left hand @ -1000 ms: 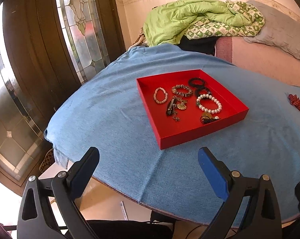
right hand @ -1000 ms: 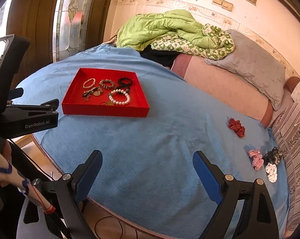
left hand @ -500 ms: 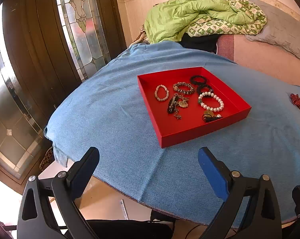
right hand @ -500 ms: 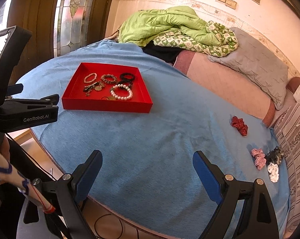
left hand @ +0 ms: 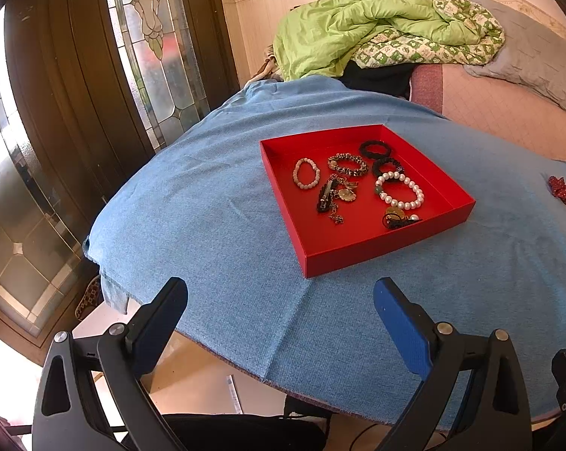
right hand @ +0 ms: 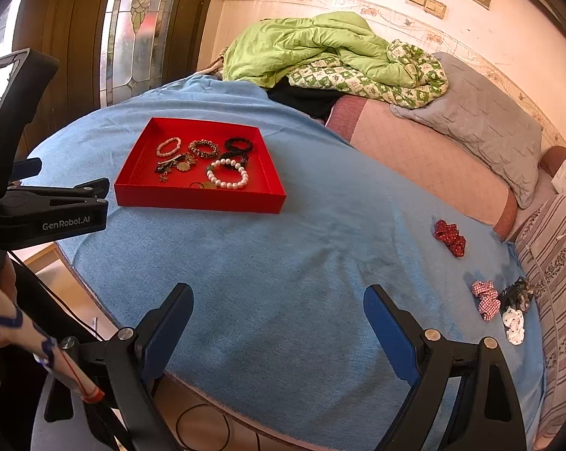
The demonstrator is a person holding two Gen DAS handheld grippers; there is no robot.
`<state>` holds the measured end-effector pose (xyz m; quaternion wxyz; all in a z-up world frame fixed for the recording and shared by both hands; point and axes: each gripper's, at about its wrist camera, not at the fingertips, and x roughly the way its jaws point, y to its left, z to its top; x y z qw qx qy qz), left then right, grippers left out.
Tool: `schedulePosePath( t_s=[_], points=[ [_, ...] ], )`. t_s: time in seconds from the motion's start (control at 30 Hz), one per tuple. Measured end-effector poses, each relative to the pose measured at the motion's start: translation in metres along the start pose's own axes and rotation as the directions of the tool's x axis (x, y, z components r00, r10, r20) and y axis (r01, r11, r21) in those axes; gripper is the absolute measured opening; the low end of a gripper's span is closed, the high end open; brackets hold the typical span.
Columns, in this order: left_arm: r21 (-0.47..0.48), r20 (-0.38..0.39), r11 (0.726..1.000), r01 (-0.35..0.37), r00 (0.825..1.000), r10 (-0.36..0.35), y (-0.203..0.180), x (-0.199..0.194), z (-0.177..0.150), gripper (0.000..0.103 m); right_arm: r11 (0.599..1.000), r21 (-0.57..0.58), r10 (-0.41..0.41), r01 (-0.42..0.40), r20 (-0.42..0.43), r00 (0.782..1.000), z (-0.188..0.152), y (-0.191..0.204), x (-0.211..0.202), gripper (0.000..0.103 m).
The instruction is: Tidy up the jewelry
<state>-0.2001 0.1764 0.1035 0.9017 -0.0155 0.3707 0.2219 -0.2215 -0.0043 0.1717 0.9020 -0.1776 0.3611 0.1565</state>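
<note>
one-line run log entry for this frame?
phase: approach | left gripper: open, empty | right gripper: open, empty | red tray: bracelets inside | scrunchies: loose on blue cloth

Both wrist cams sit at the table's near edge, facing across it; both see the red tray, right cam further off.

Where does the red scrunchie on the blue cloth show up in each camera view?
Left wrist view: red scrunchie at the far right edge, right of the red tray.
Right wrist view: red scrunchie right of centre, well clear of the red tray.
Shared landmark: the white pearl bracelet inside the tray.
</note>
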Motion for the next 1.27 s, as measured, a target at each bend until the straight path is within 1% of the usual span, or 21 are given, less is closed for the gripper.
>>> schedulePosePath(
  t_s=[0.87, 1.07, 1.13, 1.27],
  points=[
    [-0.001, -0.002, 1.000, -0.003, 1.000, 0.003, 0.0023, 0.0019, -0.0007, 0.099, 1.000, -0.003, 0.004, -0.004, -0.004, 1.000, -0.0013, -0.0010, 0.0023, 0.094],
    [-0.012, -0.028, 0.999, 0.030, 0.999, -0.031, 0.0062, 0.0059, -0.0029, 0.099, 1.000, 0.000, 0.005, -0.005, -0.005, 1.000, -0.0023, -0.0014, 0.0031, 0.094],
    [-0.022, -0.014, 0.999, 0.030, 0.999, -0.031, 0.0072, 0.0035, -0.0045, 0.099, 1.000, 0.000, 0.005, -0.005, -0.006, 1.000, -0.0027, -0.0013, 0.0032, 0.094],
    [0.002, -0.003, 1.000, 0.026, 1.000, -0.026, 0.0012, 0.0012, -0.0051, 0.099, 1.000, 0.002, 0.003, -0.003, -0.007, 1.000, -0.0038, -0.0022, 0.0042, 0.094]
  ],
)
